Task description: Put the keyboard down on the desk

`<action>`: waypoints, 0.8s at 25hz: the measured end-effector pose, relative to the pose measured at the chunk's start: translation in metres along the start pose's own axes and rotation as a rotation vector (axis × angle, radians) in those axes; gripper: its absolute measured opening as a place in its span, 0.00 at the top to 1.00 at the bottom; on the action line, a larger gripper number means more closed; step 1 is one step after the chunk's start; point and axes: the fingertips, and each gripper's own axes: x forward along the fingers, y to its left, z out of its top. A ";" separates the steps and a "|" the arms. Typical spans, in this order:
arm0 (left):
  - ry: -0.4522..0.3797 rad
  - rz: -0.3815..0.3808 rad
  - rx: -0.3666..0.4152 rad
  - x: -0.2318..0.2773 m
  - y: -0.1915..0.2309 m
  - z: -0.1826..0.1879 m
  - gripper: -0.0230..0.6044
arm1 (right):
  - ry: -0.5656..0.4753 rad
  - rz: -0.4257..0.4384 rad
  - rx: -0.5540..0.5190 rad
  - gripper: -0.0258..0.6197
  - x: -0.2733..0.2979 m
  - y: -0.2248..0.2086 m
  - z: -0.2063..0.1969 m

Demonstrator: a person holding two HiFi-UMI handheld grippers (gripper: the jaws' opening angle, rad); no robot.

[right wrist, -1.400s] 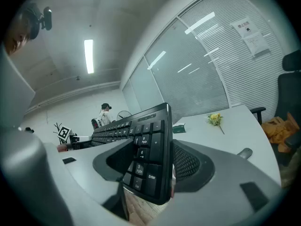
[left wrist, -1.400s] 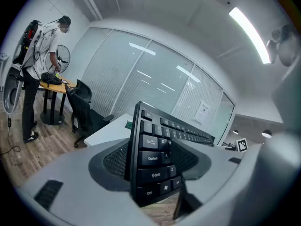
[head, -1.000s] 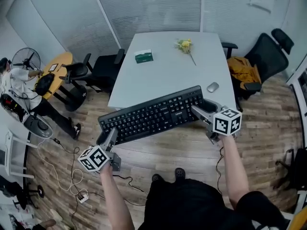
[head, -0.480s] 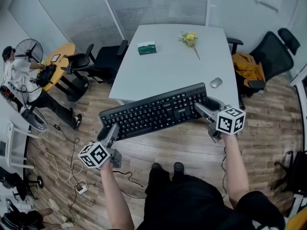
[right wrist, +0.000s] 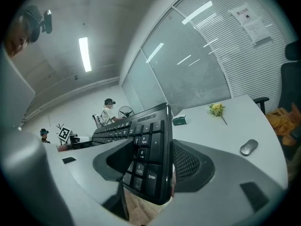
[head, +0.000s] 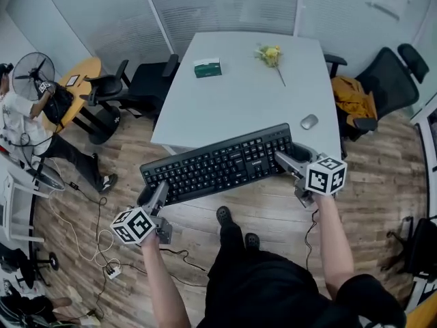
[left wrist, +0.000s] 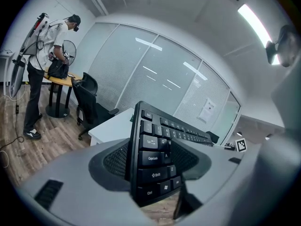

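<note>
The left gripper pinches one end of the keyboard, the right gripper the other. The desk lies beyond both.

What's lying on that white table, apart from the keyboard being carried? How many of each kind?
Green rectangular box: 1
Yellow flower on a thin stem: 1
Grey oval computer mouse: 1
Total: 3 on the white table; the black keyboard is held, clamped in the left gripper and right gripper.
</note>
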 end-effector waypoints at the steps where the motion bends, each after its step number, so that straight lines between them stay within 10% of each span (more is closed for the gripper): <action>1: 0.004 -0.005 -0.002 0.006 0.003 0.003 0.57 | 0.003 -0.006 0.001 0.58 0.004 -0.002 0.002; 20: 0.056 -0.122 -0.016 0.116 0.081 0.077 0.57 | -0.006 -0.121 0.009 0.58 0.104 -0.029 0.051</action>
